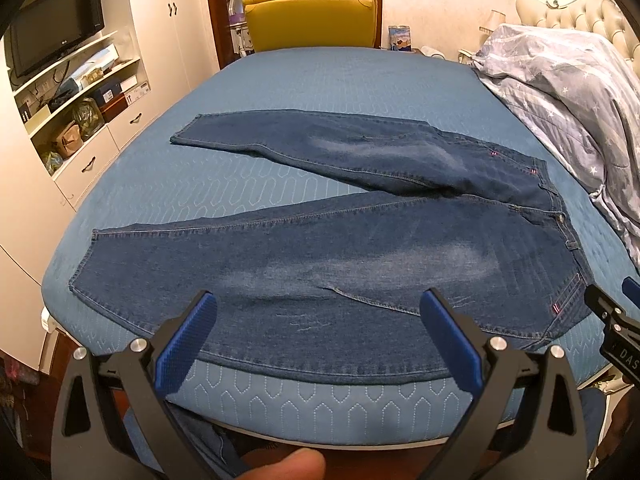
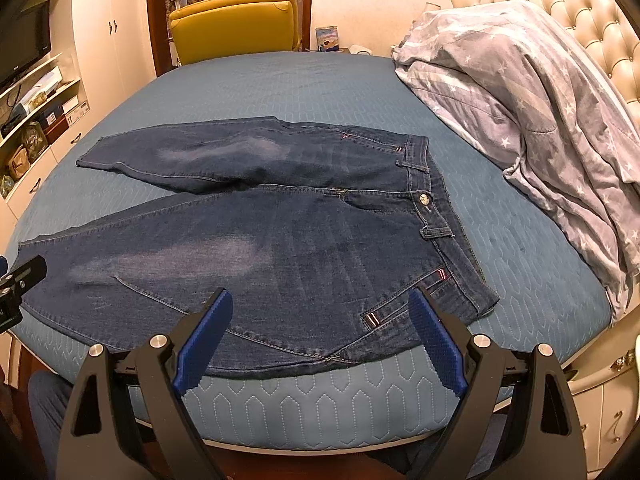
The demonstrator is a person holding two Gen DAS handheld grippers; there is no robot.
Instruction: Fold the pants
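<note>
Bed: I see a blue quilted cover [image 1: 280, 80] stitched in long hexagon outlines, smooth and flat, its near edge curving down towards me.
Room: a cream tufted headboard [image 2: 580, 28] on the right, a yellow armchair [image 1: 310, 16] beyond the far edge, white cabinets with a black TV [image 1: 52, 28] and cluttered shelves on the left.
Bedding: a grey-blue duvet [image 2: 520, 92] printed with white stars, bunched in soft folds against the headboard.
Pants: dark blue jeans [image 1: 320, 248] lie front up on the bed, waistband to the right, legs spread in a V to the left (faded pale patches on the thighs, small red-and-white tabs at the pockets).
Left tool [image 1: 320, 340]: wide open, nothing held, ribbed blue pads over the near leg.
Right tool [image 2: 320, 336]: wide open, nothing held, hovering by the near hip and pocket.
</note>
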